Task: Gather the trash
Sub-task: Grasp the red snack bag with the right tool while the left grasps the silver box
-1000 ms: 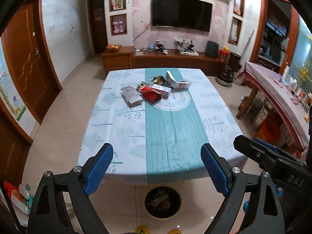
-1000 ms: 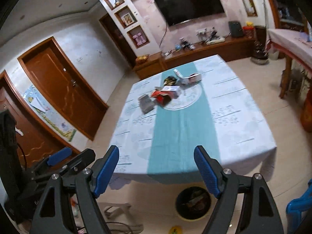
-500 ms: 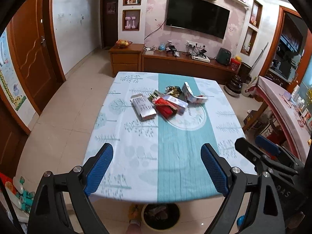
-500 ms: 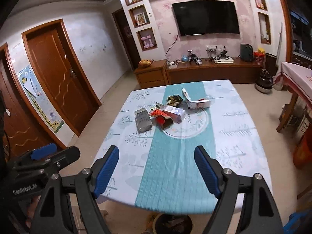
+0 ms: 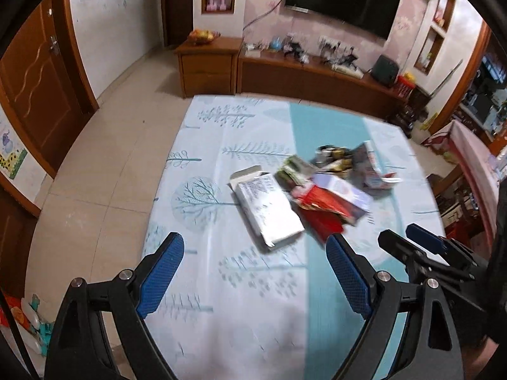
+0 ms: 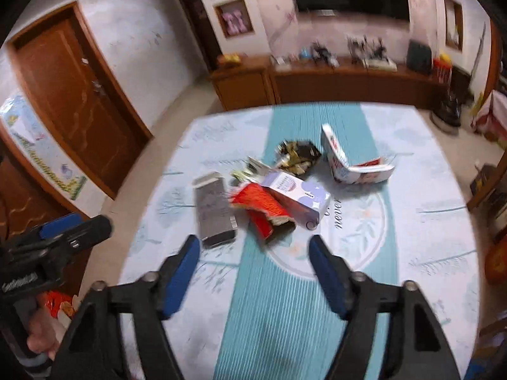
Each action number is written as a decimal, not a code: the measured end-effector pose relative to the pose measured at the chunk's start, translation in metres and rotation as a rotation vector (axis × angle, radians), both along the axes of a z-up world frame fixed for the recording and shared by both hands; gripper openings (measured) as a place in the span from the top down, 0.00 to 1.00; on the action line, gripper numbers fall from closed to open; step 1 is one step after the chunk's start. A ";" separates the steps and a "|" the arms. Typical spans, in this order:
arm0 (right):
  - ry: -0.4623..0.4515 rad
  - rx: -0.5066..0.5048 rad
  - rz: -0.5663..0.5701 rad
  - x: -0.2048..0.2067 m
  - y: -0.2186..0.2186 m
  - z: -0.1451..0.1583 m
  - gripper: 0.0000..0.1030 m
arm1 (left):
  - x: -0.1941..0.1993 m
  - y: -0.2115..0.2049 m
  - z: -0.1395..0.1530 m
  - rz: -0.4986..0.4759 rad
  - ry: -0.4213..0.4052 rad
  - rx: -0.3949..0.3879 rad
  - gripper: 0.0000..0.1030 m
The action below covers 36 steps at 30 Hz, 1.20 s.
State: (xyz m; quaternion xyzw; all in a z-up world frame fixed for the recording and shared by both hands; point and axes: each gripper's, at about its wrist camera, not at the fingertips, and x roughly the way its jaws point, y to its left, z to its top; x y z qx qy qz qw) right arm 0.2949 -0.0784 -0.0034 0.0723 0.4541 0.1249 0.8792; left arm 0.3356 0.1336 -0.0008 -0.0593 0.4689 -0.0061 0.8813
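A pile of trash lies mid-table on the patterned cloth point(image 5: 221, 285): a grey-white flat box point(image 5: 269, 212) point(image 6: 214, 209), a torn red carton point(image 5: 323, 212) point(image 6: 264, 210), a white and purple box point(image 6: 298, 196), a dark wrapper point(image 6: 298, 153) and a bent red-white carton point(image 6: 355, 164). My left gripper point(image 5: 253, 272) is open and empty just short of the grey-white box. My right gripper point(image 6: 255, 274) is open and empty just short of the red carton.
The table stands in a living room with a wooden TV cabinet point(image 5: 304, 76) behind it and wooden doors point(image 5: 35, 88) at the left. A side table with a pink cloth point(image 5: 475, 158) stands at the right. Each gripper shows at the edge of the other's view.
Both grippers have moved forward over the table and down toward the trash pile. The bin under the table's near edge has gone out of view. Both stay open.
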 end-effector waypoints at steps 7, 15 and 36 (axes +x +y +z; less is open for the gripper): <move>0.150 -0.061 0.089 0.075 0.026 -0.066 0.51 | 0.062 0.016 -0.054 -0.004 0.111 -0.013 0.13; 0.241 -0.105 0.166 0.105 0.044 -0.102 0.51 | 0.089 0.019 -0.076 -0.016 0.162 -0.024 0.13; 0.272 0.089 -0.093 0.076 -0.007 -0.112 0.91 | 0.144 -0.022 -0.121 0.049 0.329 -0.021 0.13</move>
